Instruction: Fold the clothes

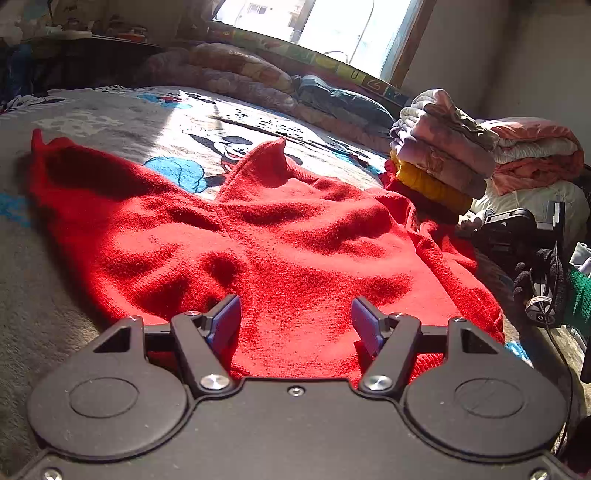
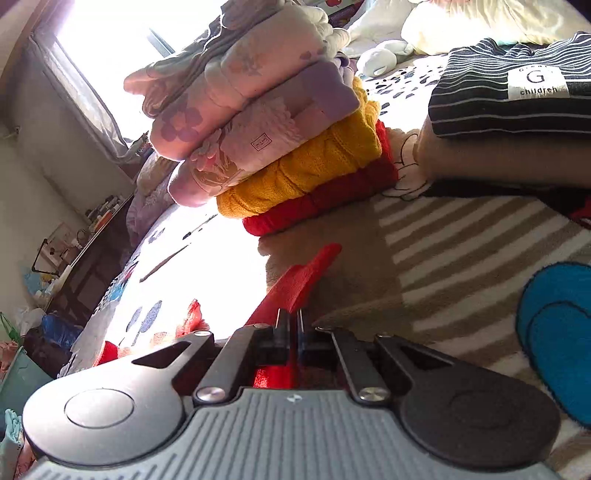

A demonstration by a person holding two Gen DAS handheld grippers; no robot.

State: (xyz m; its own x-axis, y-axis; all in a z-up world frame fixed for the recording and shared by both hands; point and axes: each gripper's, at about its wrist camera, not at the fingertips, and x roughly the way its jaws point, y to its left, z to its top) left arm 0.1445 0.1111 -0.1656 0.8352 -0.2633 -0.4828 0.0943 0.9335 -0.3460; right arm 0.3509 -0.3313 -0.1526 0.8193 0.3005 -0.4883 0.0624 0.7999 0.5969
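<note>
The left gripper [image 1: 295,319] sat low over the near hem of the red sweater [image 1: 280,236], its blue-padded fingers [image 1: 225,323] spread wide apart with nothing between them and the knit showing in the gap. The sweater lay rumpled and partly flattened on the blanket [image 1: 110,110], a cartoon-printed cover over the bed; one sleeve ran off to the left of the gripper, and a fold of the sweater stood up in a peak beyond it. The right gripper [image 2: 293,325] had its fingers pressed together on a strip of the same sweater, the red cloth [image 2: 303,280] poking out past the tips and tilting up over the blanket. Beyond that strip, touching the blanket, stood the stack [image 2: 266,122] of folded clothes: a red knit at the bottom, a yellow one on it, pale pink and lilac pieces above. To the right of the stack lay a striped top [image 2: 517,99] folded on a tan piece. Far behind the sweater, pillows [image 1: 236,70] lined the bed under the bright window [image 1: 332,26]
</note>
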